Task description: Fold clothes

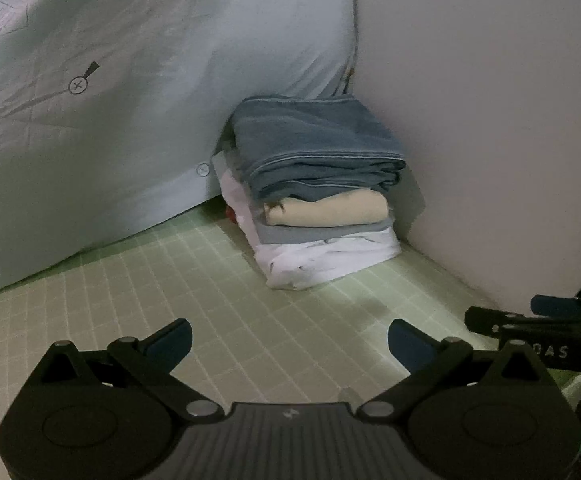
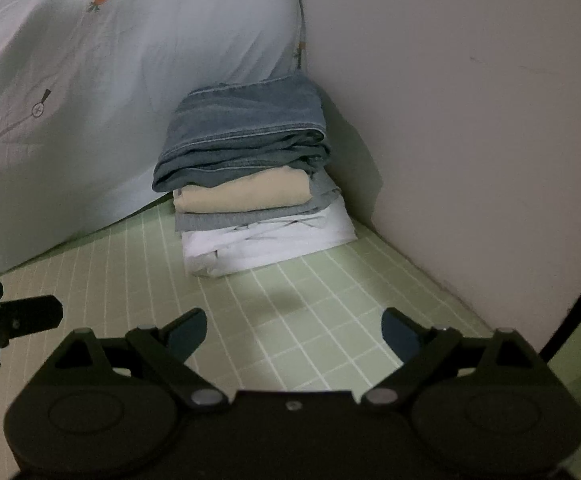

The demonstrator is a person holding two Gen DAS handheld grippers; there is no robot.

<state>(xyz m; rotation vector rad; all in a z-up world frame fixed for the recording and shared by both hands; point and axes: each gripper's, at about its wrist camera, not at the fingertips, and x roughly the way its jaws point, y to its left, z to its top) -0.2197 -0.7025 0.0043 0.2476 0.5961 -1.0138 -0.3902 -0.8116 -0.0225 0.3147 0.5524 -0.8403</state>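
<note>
A stack of folded clothes (image 1: 318,196) (image 2: 254,184) sits in the corner on the green checked sheet. Folded blue jeans (image 1: 314,148) (image 2: 246,132) lie on top, then a beige piece (image 1: 326,210) (image 2: 242,194), a grey one (image 2: 246,216) and a white one (image 1: 326,260) (image 2: 266,244) at the bottom. My left gripper (image 1: 290,344) stands open over the bare sheet, well short of the stack, nothing between its fingers. My right gripper (image 2: 294,334) is open too, empty, beside the left one; its side also shows at the left wrist view's right edge.
A pale blue quilt (image 1: 130,100) (image 2: 110,80) with carrot prints rises on the left behind the stack. A plain wall (image 1: 490,120) (image 2: 470,120) closes the right side. The green checked sheet (image 1: 250,320) (image 2: 290,320) spreads between the grippers and the stack.
</note>
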